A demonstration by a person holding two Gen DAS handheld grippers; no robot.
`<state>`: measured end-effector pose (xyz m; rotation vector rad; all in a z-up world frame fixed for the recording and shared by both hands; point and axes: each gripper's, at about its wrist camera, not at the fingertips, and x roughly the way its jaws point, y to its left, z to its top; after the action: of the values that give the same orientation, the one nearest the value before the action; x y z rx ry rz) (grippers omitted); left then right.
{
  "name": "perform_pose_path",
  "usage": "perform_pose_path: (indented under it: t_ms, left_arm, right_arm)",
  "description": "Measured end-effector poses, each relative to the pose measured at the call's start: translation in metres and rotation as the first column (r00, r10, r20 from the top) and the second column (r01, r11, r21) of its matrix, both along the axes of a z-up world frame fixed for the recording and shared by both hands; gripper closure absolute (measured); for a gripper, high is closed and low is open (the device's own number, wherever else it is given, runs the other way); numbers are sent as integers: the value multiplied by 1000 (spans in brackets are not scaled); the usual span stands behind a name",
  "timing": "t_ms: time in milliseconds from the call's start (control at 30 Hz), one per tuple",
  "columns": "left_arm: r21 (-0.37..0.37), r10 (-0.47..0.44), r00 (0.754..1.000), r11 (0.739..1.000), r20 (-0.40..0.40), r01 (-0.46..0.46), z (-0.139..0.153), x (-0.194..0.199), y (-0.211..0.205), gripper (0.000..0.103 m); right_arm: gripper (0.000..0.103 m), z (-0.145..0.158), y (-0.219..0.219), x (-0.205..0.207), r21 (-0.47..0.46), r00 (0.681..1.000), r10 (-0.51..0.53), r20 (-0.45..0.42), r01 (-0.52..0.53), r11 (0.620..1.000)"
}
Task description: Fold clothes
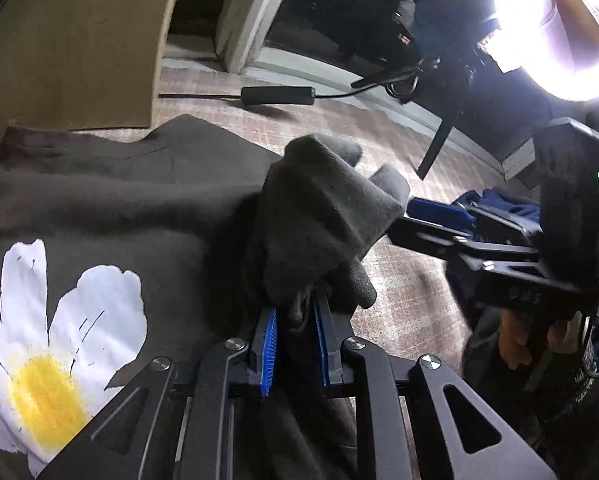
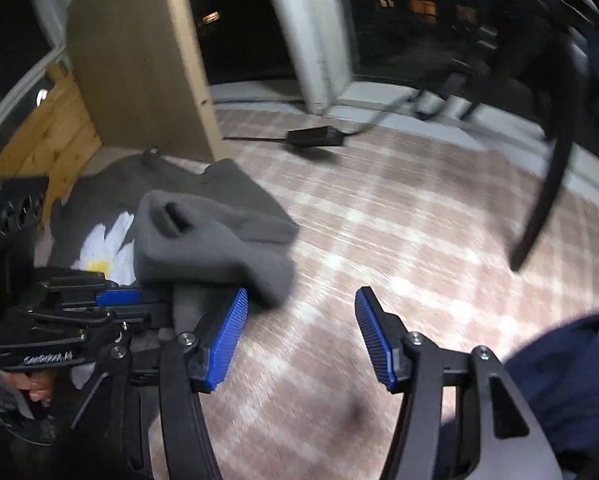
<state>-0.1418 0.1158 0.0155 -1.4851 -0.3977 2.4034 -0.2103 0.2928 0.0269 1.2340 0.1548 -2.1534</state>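
Observation:
A dark grey sweatshirt (image 1: pixel 99 184) with a white and yellow daisy print (image 1: pixel 55 340) lies flat on the pink checked cloth (image 1: pixel 399 312). My left gripper (image 1: pixel 295 340) is shut on a bunched grey sleeve (image 1: pixel 323 216), which rises in a lump above the blue pads. In the right wrist view the same sleeve (image 2: pixel 211 240) lies folded over the sweatshirt (image 2: pixel 235 184), with the left gripper (image 2: pixel 123 298) beside it. My right gripper (image 2: pixel 301 332) stands open over the bare checked cloth (image 2: pixel 379 220), just right of the sleeve, with nothing between its pads. It also shows in the left wrist view as the right gripper (image 1: pixel 439 216).
A navy garment (image 2: pixel 571 380) lies at the near right. A black power brick (image 2: pixel 315 136) with its cable rests on the far cloth. A wooden board (image 2: pixel 139 60) stands behind the sweatshirt. A dark stand leg (image 2: pixel 547 208) and a bright ring light (image 1: pixel 559 28) are at the right.

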Motion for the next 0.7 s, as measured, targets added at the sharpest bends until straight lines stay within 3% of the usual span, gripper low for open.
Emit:
perform_pose_path:
  t_ms: [100, 200, 300, 467, 533, 633, 700]
  left_arm:
    - [-8, -15, 1000, 1000, 2, 15, -1, -2, 2, 84]
    - [-1, -18, 1000, 1000, 7, 18, -1, -3, 0, 82]
    - [-3, -15, 1000, 1000, 5, 15, 5, 0, -3, 81]
    - [16, -24, 997, 1000, -71, 25, 40, 27, -13, 74]
    - [-33, -25, 995, 999, -98, 22, 52, 38, -11, 74]
    - [-21, -88, 986, 996, -144, 85, 67, 50, 9, 72]
    - [-33, -164, 972, 986, -166, 161, 68, 54, 37, 67]
  right_arm:
    - [47, -2, -18, -5, 51, 998, 39, -42, -37, 998]
    - [48, -9, -24, -15, 8, 999, 41, -7, -41, 999]
    - [100, -9, -17, -18, -118, 995, 50, 85, -40, 992]
    - [100, 43, 27, 11, -313, 999, 42, 24, -32, 949]
    - [100, 66, 51, 23, -371, 1000, 13, -18, -19, 928]
    - [100, 85, 78, 20, -428, 997, -49, 63, 71, 901]
    - [100, 88, 83, 18, -381, 994, -90, 59, 106, 918]
